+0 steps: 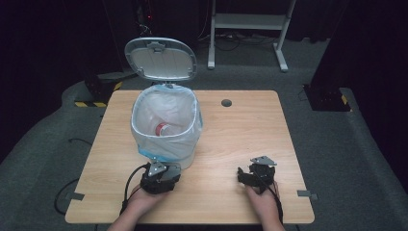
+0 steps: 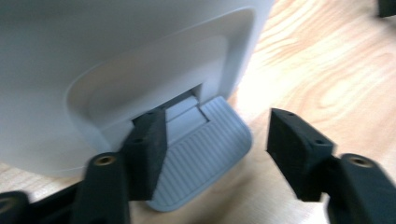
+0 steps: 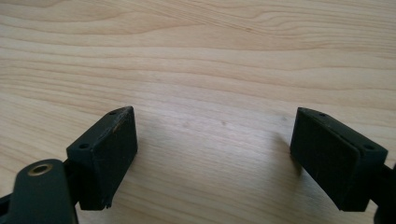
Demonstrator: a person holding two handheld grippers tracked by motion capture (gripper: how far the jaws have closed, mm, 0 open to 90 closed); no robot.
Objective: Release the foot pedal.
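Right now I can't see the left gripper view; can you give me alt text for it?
The left claw sits open over the ribbed grey pedal at the foot of the white bin. One finger rests on the pedal's near side, the other stands clear above the wooden table.

Overhead forward view; close jaw-cameras, shared table (image 1: 240,139)

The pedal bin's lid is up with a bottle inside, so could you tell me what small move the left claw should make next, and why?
Probably lift the left claw off the pedal: the bottle lies in the bin, the right claw is empty, so the lid can drop.
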